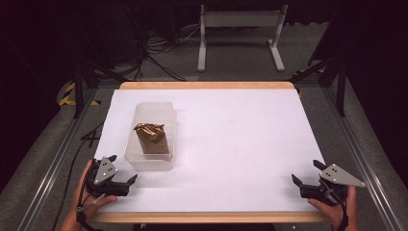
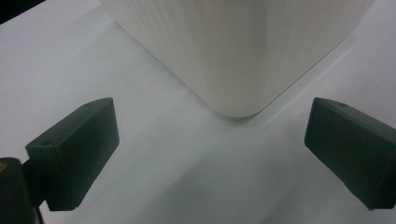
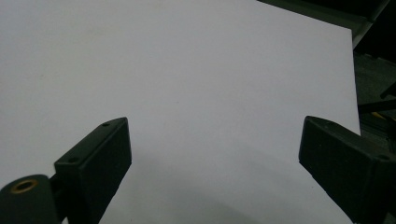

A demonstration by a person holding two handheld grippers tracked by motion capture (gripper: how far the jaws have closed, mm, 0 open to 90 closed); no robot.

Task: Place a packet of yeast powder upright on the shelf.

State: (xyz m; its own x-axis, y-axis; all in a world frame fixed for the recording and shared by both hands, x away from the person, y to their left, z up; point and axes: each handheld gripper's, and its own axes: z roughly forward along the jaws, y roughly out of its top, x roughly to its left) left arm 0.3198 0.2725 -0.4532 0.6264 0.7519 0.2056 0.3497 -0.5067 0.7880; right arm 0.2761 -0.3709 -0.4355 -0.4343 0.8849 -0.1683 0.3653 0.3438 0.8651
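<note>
While both jaws gape, one tub (image 1: 151, 137) holds one brown packet (image 1: 151, 138)

Translucent white plastic tub (image 1: 153, 137), rectangular with rounded corners, open top, sits upright on left half of white table (image 1: 240, 144). Inside it: brown block (image 1: 153, 140), upright, crumpled gold foil at its top. Tub's near rounded corner (image 2: 233, 56) faintly ribbed.

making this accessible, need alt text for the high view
A translucent plastic container holding a crumpled brown bag sits on the left of a white table. An open hand-held gripper rests at each near corner: left, right.
</note>
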